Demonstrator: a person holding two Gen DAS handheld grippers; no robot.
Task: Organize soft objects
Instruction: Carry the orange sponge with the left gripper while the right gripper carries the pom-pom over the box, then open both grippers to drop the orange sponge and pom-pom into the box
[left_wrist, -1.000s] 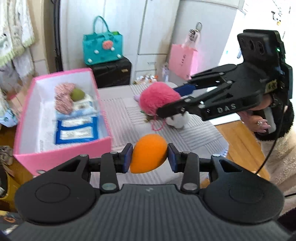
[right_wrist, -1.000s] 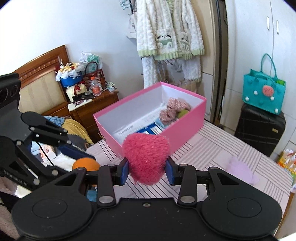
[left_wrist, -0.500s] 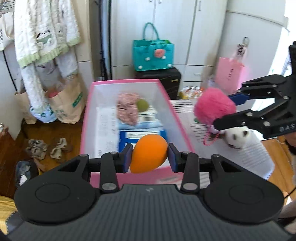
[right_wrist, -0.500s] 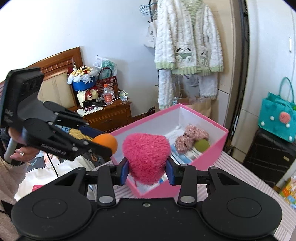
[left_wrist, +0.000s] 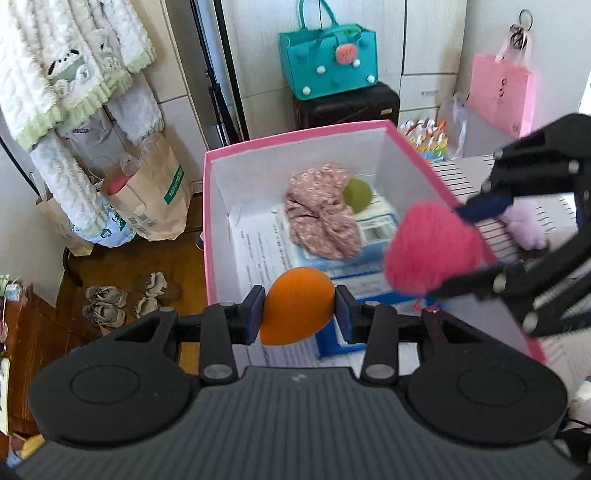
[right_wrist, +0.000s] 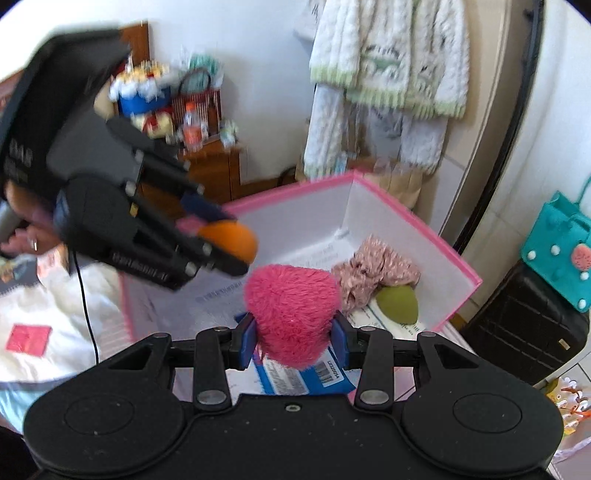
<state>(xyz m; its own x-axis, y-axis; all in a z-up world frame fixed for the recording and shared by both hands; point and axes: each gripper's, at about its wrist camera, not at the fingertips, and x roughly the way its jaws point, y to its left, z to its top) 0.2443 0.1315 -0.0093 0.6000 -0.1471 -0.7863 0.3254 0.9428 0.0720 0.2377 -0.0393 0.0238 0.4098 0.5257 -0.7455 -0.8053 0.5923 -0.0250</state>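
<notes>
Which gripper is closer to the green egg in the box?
Right. The right gripper hangs just short of the green egg; the left gripper is farther back.

Black tool (left_wrist: 298, 317), blue pads (left_wrist: 255, 314), silver screws, ring on hand (right_wrist: 26, 236).

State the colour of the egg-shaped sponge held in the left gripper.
Orange; the sponge shows best in the left wrist view, clamped in the left gripper.
</notes>
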